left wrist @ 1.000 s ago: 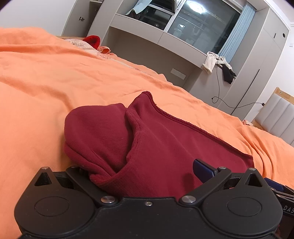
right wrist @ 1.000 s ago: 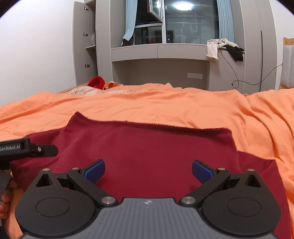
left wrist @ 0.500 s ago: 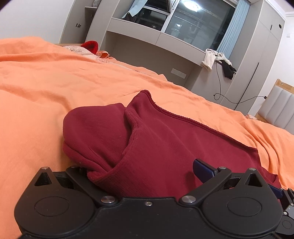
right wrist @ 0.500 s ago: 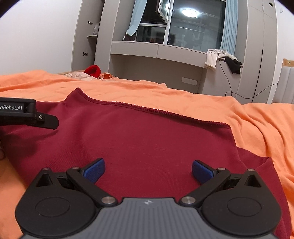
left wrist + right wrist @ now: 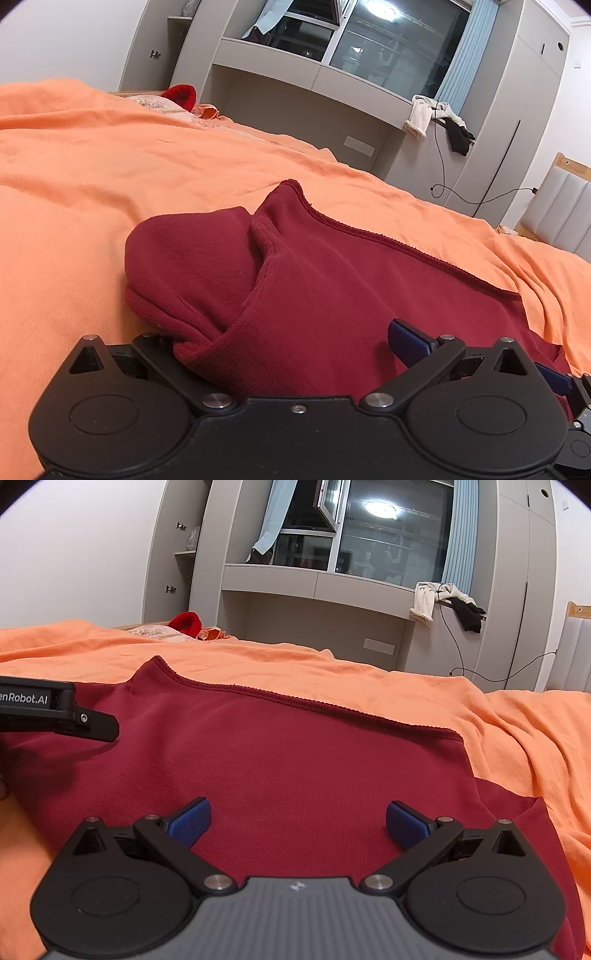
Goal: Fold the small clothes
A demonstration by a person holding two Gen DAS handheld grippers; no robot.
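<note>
From the left wrist cam the one red top (image 5: 332, 280) lies on the orange bed (image 5: 110, 177) with its left side bunched over into a lump, and the left tool (image 5: 295, 339) looks wide with cloth lying between the fingers, though only one blue pad (image 5: 408, 341) shows, so I'd say the fold's barely started. Right cam shows the same single garment mostly flat, hem away from us, right tool (image 5: 297, 821) spread wide and empty right above it, both pads showing, so most of the folding's left to do.
</note>
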